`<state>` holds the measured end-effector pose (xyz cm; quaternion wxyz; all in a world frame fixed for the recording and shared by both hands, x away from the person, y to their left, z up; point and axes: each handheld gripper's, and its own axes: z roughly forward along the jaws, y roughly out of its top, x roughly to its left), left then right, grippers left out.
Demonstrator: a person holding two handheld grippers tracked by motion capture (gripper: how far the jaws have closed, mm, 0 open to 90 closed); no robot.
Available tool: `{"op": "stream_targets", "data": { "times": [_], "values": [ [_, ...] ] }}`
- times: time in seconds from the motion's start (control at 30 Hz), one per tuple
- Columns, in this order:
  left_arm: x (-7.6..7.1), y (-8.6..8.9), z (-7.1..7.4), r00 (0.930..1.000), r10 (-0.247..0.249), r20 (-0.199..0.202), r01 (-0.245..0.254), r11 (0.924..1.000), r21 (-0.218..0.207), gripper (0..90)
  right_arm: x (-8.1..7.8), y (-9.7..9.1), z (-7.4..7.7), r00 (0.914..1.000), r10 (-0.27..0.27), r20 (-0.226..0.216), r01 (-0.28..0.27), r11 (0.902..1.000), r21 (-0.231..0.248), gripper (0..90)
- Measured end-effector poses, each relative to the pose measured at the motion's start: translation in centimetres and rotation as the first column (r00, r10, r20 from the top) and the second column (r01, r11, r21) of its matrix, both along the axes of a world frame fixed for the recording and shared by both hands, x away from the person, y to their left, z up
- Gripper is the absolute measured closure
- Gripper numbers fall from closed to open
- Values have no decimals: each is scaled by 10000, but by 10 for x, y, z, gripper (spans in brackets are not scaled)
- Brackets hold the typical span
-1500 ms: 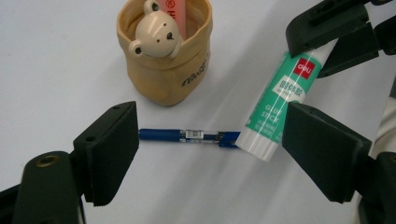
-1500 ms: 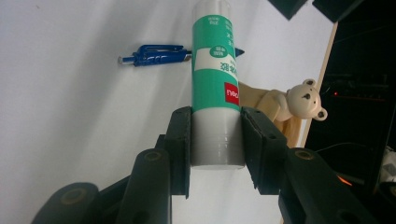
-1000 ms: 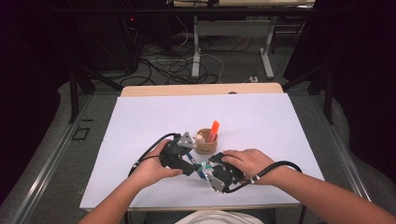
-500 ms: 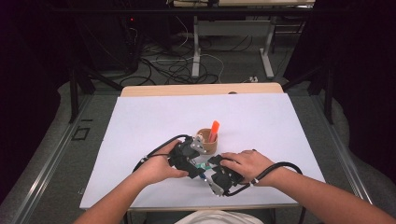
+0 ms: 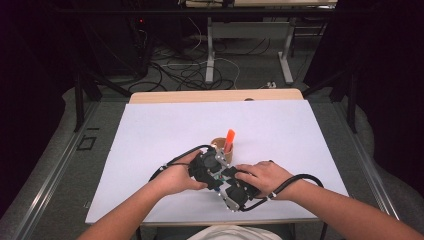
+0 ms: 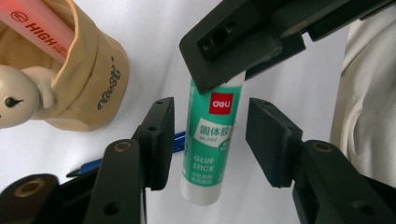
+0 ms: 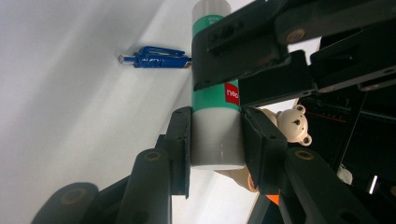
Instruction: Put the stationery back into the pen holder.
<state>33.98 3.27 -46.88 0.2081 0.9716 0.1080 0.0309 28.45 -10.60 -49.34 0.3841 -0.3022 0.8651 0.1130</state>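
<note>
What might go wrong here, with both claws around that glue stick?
The right gripper is clamped on the cap end of the glue stick, while the left gripper, whose jaws have just been closing, straddles the body without touching it. If they pull apart, the cap may pop off. The beige pen holder with the highlighter stands close and might get knocked.

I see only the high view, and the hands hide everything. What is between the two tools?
Observer: A green and white glue stick; the right tool is shut on its pale cap end.
Operator: Does the other one grip it too?
Observer: Not yet. The left tool has just been closing, its jaws on both sides of the green body, with a gap.
Operator: Anything lying near?
Observer: A blue pen lies flat close by.
</note>
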Motion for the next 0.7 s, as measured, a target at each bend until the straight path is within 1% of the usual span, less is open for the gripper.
{"op": "stream_targets", "data": {
  "times": [0.1,0.2,0.27,0.33,0.37,0.47,0.53,0.7],
  "values": [
    [0,-2,-2,10000,-29,38,29,10000,-49,551,-1,1,-1,10000,23,43,-23,10000,12,649],
    [1,-3,-2,9999,-103,-68,104,9999,49,573,-1,1,-1,10000,45,59,-45,10000,26,649],
    [2,-4,-1,9996,-269,-77,270,9994,213,588,-1,1,-1,10000,56,51,-56,10000,54,649],
    [2,-4,-2,9996,-286,-82,288,9993,245,608,-1,1,0,10000,66,48,-66,10000,64,649],
    [1,-5,-3,9999,-57,-102,58,10000,56,608,-1,1,0,10000,25,36,-25,10000,41,649],
    [2,-5,-3,9996,-257,-122,260,9993,271,618,-1,1,-1,10000,39,62,-40,10000,86,649],
    [2,-5,-3,9995,-292,-123,296,9991,295,629,-2,1,-2,10000,21,-14,-21,10000,87,649],
    [3,-6,-4,9994,-300,-172,305,9991,302,636,-2,2,-2,10000,70,16,-70,10000,57,649]
  ]
}}
